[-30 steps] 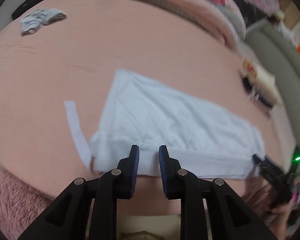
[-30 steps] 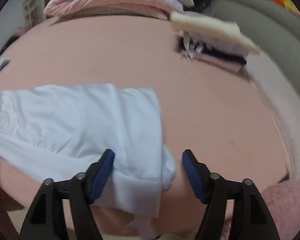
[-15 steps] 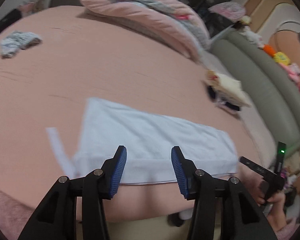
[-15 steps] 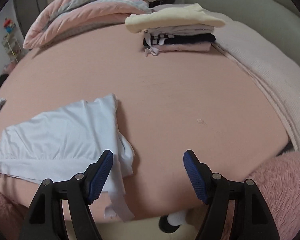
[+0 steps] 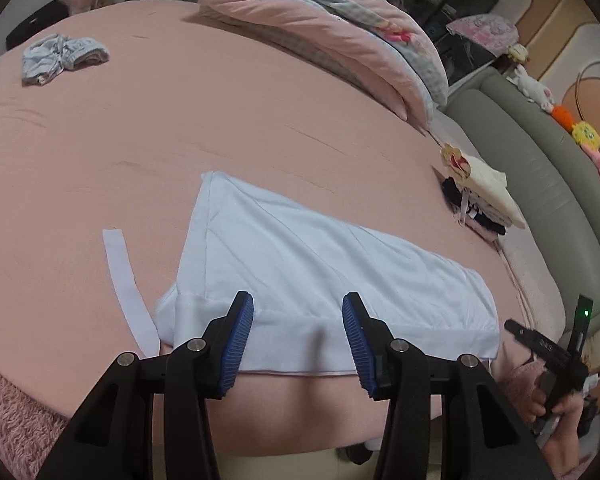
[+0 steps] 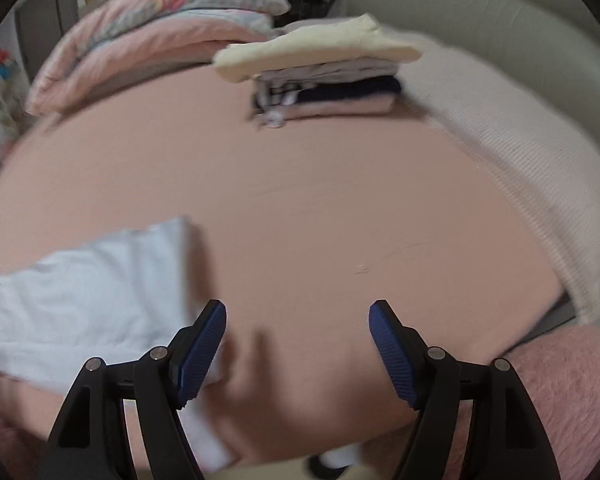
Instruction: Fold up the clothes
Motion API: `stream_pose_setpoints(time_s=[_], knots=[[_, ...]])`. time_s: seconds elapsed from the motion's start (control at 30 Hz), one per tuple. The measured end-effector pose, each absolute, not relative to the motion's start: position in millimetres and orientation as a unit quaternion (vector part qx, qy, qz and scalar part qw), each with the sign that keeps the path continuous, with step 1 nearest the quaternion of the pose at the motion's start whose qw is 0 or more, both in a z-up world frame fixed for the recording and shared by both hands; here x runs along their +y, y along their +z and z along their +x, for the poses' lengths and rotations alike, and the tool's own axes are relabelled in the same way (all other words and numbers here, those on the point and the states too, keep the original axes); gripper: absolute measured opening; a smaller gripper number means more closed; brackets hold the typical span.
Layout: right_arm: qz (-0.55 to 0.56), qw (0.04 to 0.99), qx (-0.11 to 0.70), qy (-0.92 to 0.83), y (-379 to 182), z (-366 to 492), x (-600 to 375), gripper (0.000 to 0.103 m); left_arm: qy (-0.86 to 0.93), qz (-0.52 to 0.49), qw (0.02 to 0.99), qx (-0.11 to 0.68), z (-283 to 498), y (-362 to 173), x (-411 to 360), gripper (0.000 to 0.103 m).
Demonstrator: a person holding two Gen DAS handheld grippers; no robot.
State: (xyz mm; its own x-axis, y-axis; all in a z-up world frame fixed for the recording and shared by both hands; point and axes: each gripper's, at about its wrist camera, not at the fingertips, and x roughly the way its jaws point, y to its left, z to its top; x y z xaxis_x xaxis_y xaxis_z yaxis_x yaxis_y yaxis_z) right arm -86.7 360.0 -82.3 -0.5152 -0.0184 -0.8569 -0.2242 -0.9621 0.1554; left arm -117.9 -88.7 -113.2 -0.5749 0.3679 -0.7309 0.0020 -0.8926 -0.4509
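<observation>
Since a second ago my left gripper [image 5: 298,344] has let go of the hem and its jaws now stand apart with nothing pinched, while my right gripper [image 6: 298,354] has swung off the cloth to hang over bare sheet. The pale blue, flat-folded cotton garment [image 5: 320,276] lies on the salmon-pink bed sheet [image 5: 180,120] close to the near edge, its hem just beyond my left gripper's blue pads. A loose white fabric strap [image 5: 126,280] trails from its left corner. My right gripper is spread wide and holds nothing; the garment sits to its left, partly behind the left finger. A stack of folded clothes topped by a cream piece [image 6: 320,68] rests far across the bed, and a crumpled grey-blue garment [image 5: 62,58] lies well apart at the far left.
</observation>
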Motion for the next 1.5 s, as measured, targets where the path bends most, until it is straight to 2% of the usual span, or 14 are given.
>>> stream_pose_setpoints(time_s=[0.13,0.23,0.3,0.37,0.4,0.43,0.5,0.53,0.57,0.67,0.8,1.03,1.3,1.5], knots=[[-0.541,-0.022,0.246,0.804,-108.0,-87.9,356.7,0.074,0.864,-0.455,0.114,-0.182,-118.9,-114.5,-78.7,0.043],[-0.550,-0.006,0.172,0.817,-112.2,-91.5,336.6,0.076,0.869,-0.456,0.112,-0.154,-118.1,-118.2,-68.2,0.043],[-0.539,-0.001,0.129,0.833,-114.2,-94.2,323.7,0.086,0.866,-0.463,0.114,-0.153,-120.9,-123.7,-67.6,0.043],[-0.535,-0.003,0.118,0.836,-121.7,-98.1,314.4,0.103,0.864,-0.464,0.114,-0.160,-122.0,-125.1,-71.0,0.043],[-0.535,-0.003,0.109,0.838,-123.7,-100.6,310.5,0.103,0.864,-0.461,0.113,-0.166,-122.5,-124.3,-72.8,0.043],[-0.534,-0.002,0.104,0.839,-123.2,-102.4,307.9,0.102,0.865,-0.458,0.113,-0.173,-123.1,-123.0,-74.5,0.043],[-0.525,-0.020,0.117,0.843,-116.5,-102.0,307.0,0.079,0.862,-0.458,0.113,-0.185,-123.6,-122.9,-79.1,0.043],[-0.519,-0.037,0.131,0.844,-111.7,-100.8,307.3,0.052,0.860,-0.459,0.111,-0.192,-123.4,-123.5,-82.0,0.043],[-0.515,-0.046,0.143,0.844,-107.3,-99.7,308.5,0.041,0.859,-0.460,0.110,-0.198,-123.3,-124.2,-84.9,0.043],[-0.508,-0.052,0.165,0.843,-96.8,-98.9,315.9,0.031,0.856,-0.457,0.113,-0.213,-122.9,-123.0,-91.1,0.043],[-0.486,-0.071,0.172,0.854,-73.0,-101.7,314.9,0.029,0.855,-0.453,0.121,-0.221,-122.2,-120.8,-93.5,0.043],[-0.445,-0.199,0.033,0.872,-28.6,-117.0,193.4,0.029,0.855,-0.444,0.131,-0.234,-119.9,-117.7,-97.3,0.043],[-0.485,-0.209,-0.109,0.842,-88.4,-125.1,82.3,0.032,0.848,-0.449,0.136,-0.247,-119.5,-121.9,-98.6,0.043],[-0.415,-0.252,0.004,0.874,-31.1,-92.3,121.3,0.043,0.844,-0.449,0.163,-0.245,-122.8,-119.4,-86.7,0.043]])
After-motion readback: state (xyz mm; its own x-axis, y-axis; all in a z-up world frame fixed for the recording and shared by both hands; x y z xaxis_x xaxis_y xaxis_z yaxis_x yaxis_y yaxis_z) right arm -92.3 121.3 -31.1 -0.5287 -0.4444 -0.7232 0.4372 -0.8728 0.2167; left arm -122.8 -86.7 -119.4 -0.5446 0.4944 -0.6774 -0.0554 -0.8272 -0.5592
